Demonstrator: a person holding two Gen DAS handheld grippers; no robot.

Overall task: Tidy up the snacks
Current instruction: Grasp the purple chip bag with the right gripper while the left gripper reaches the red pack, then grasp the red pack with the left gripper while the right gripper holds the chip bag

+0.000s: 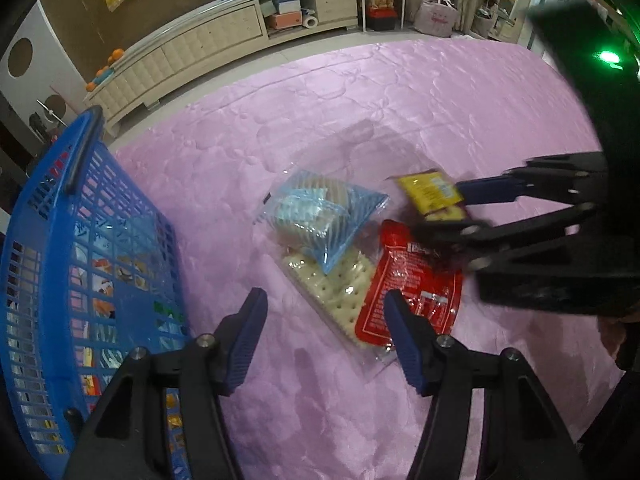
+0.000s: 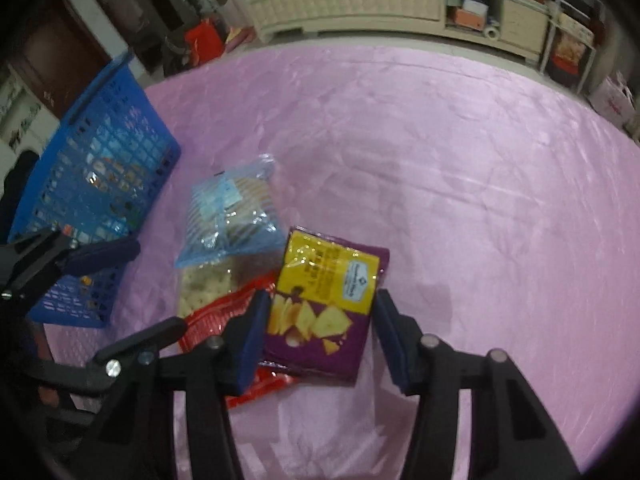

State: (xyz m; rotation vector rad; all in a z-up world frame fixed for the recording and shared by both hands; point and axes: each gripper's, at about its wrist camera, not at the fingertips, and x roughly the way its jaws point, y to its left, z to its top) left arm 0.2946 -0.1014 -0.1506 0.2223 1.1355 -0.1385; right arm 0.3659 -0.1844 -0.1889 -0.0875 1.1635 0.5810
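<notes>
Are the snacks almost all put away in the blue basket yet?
Partly. Several packets already show through the blue basket. In hand: the right gripper is open around the yellow-and-purple chip packet, not squeezing it yet. Left on the pink cloth: that packet, the blue striped packet, the clear cracker pack and the red packet. The left gripper is open and empty.

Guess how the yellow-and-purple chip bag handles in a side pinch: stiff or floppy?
Likely floppy: the chip bag is a flat film pouch, so it may crumple between the right gripper fingers. Its glossy film could slip. Probably light; contents seem fragile.
</notes>
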